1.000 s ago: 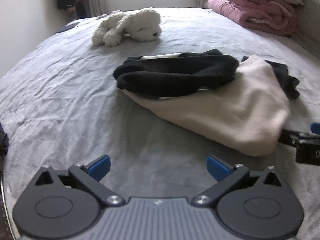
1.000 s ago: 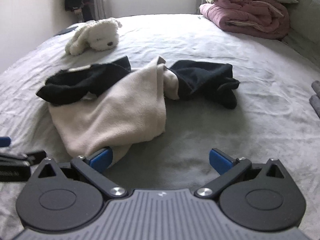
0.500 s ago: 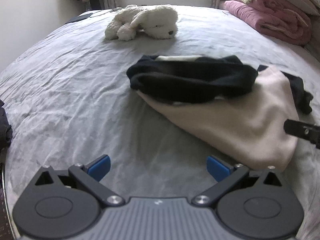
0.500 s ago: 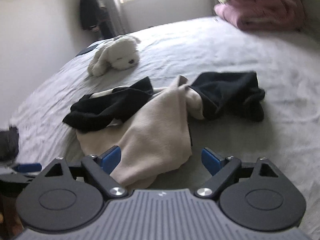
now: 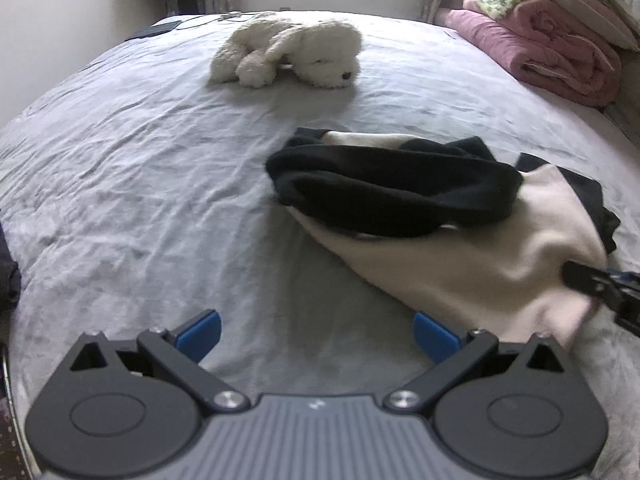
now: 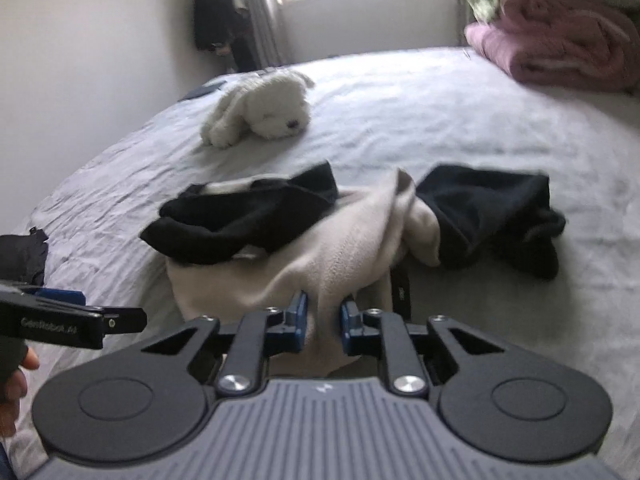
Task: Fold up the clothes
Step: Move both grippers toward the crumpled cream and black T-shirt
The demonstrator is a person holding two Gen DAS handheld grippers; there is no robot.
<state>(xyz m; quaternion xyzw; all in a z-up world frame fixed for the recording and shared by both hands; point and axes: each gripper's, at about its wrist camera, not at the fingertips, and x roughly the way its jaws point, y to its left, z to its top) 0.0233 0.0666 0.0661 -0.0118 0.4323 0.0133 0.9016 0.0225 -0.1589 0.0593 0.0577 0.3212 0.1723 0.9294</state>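
Observation:
A crumpled garment lies on the grey bed: a cream body with a black sleeve draped over it and another black part to the right. My right gripper is closing its jaws on the near cream edge, and the fabric is bunched between the blue pads. In the left wrist view the right gripper shows at the cloth's right corner. My left gripper stands open over bare sheet, short of the garment, with nothing between its fingers.
A white plush dog lies farther back. Folded pink blankets are stacked at the far right. A dark cloth sits at the bed's left edge. A person's hand holds the left gripper.
The right gripper's jaws came together from wide open onto the cream edge, and it tilted up. The left gripper drifted left, so the garment now sits farther right in its view.

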